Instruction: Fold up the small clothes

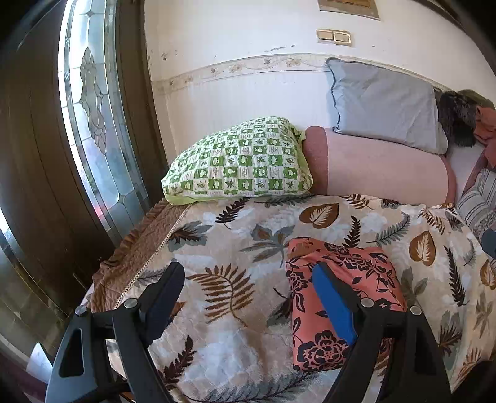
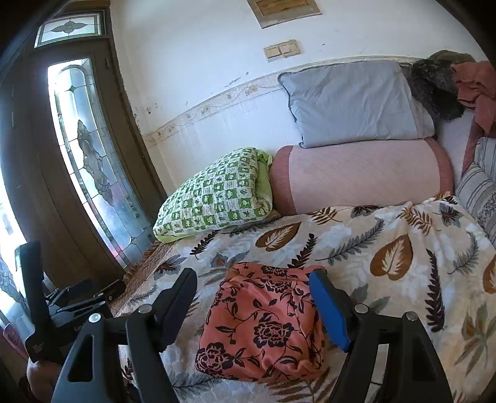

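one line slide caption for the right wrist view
Open right gripper above a folded coral floral garment on a leaf-print bedspread, pillows behind.

You find no text you can read here. In the right wrist view, the left gripper (image 2: 77, 294) carries a small pale marking low on its black handle, too small and blurred to make out. The framed plaque (image 2: 283, 9) high on the wall shows no lettering you can read either.
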Action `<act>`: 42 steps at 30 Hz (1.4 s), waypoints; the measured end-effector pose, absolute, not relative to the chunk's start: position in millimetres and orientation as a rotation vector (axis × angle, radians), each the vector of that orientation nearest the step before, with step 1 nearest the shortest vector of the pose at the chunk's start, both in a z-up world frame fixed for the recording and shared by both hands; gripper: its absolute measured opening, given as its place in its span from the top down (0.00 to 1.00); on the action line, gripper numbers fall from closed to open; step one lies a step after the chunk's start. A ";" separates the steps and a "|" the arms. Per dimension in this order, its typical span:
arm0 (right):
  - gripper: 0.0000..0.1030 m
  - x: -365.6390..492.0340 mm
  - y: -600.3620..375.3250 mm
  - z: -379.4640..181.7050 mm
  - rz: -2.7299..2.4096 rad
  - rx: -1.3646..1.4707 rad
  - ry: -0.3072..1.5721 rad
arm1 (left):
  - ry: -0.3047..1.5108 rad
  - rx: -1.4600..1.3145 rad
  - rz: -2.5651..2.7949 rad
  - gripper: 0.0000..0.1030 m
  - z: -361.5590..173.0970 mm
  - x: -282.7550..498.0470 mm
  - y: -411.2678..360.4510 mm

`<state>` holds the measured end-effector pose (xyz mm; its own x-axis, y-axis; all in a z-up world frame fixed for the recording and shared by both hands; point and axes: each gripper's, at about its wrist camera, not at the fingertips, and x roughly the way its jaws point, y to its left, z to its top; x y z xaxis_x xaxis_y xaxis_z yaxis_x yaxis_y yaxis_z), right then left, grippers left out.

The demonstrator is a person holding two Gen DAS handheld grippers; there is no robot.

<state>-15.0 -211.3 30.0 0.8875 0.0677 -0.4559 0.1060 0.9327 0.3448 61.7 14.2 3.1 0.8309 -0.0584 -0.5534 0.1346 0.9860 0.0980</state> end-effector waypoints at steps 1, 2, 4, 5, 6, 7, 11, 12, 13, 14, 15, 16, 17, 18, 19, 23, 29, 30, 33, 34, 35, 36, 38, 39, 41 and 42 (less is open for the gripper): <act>0.24 -16.3 -211.5 29.9 -0.022 0.374 0.485 | 0.580 0.139 -0.104 0.17 3.5 60.8 12.2; 0.24 -17.1 -212.1 29.5 -0.024 0.375 0.489 | 0.579 0.142 -0.106 0.17 4.2 59.9 10.0; 0.24 -18.2 -212.8 28.2 -0.032 0.375 0.496 | 0.575 0.148 -0.112 0.17 5.6 58.4 6.6; 0.24 -18.5 -213.2 27.5 -0.035 0.375 0.498 | 0.573 0.153 -0.113 0.17 6.1 57.6 5.0; 0.24 -18.3 -213.6 26.7 -0.038 0.377 0.501 | 0.572 0.156 -0.114 0.17 6.6 56.9 3.6; 0.24 -18.2 -214.4 25.6 -0.040 0.381 0.505 | 0.571 0.159 -0.115 0.17 7.1 56.4 2.7; 0.24 -16.6 -215.5 21.2 -0.043 0.390 0.519 | 0.570 0.156 -0.117 0.17 8.5 55.1 1.7; 0.24 -16.2 -214.6 19.8 -0.041 0.389 0.525 | 0.570 0.154 -0.117 0.17 9.0 54.8 2.1; 0.24 -15.8 -213.6 19.0 -0.040 0.387 0.529 | 0.569 0.152 -0.116 0.17 9.2 54.5 1.8; 0.24 -15.2 -212.0 17.5 -0.039 0.383 0.535 | 0.568 0.150 -0.116 0.17 9.6 53.9 2.0; 0.24 -14.5 -210.1 15.9 -0.038 0.380 0.542 | 0.567 0.148 -0.117 0.17 10.0 53.4 2.5; 0.24 -14.2 -208.4 15.0 -0.038 0.377 0.547 | 0.567 0.145 -0.116 0.17 10.1 52.9 3.1; 0.24 -13.3 -205.6 13.1 -0.037 0.372 0.556 | 0.568 0.145 -0.115 0.17 10.0 53.3 3.4; 0.24 -12.5 -203.7 11.9 -0.036 0.370 0.562 | 0.568 0.144 -0.112 0.17 10.2 52.9 3.8; 0.24 -11.6 -201.2 10.2 -0.032 0.367 0.571 | 0.567 0.143 -0.108 0.17 10.6 52.6 4.1; 0.24 -9.9 -194.7 7.4 -0.021 0.360 0.585 | 0.568 0.154 -0.072 0.17 11.0 52.9 4.9; 0.24 -8.5 -188.2 7.9 -0.009 0.340 0.591 | 0.557 0.138 -0.036 0.17 13.4 51.4 9.8; 0.24 -8.2 -188.1 7.4 -0.008 0.342 0.594 | 0.551 0.140 -0.033 0.17 13.9 50.7 9.8; 0.24 -7.8 -189.4 7.5 -0.007 0.345 0.595 | 0.534 0.150 -0.015 0.17 16.6 47.2 9.4; 0.24 -7.8 -189.6 7.5 -0.007 0.344 0.594 | 0.533 0.150 -0.017 0.17 17.3 46.7 9.0; 0.24 -8.1 -189.5 7.6 -0.008 0.343 0.593 | 0.534 0.148 -0.021 0.17 18.1 46.4 9.1; 0.24 -8.4 -189.6 8.0 -0.009 0.341 0.591 | 0.535 0.145 -0.024 0.17 18.8 46.4 9.4; 0.24 -9.5 -189.0 9.0 -0.012 0.339 0.586 | 0.538 0.138 -0.031 0.17 20.1 46.3 10.0; 0.24 -10.2 -188.8 9.8 -0.012 0.338 0.582 | 0.538 0.137 -0.033 0.17 20.6 46.0 10.2; 0.24 -10.7 -188.4 11.2 -0.015 0.335 0.577 | 0.536 0.136 -0.031 0.17 21.5 44.7 10.3; 0.24 -11.0 -188.4 11.6 -0.015 0.333 0.575 | 0.535 0.134 -0.033 0.17 21.7 44.2 10.4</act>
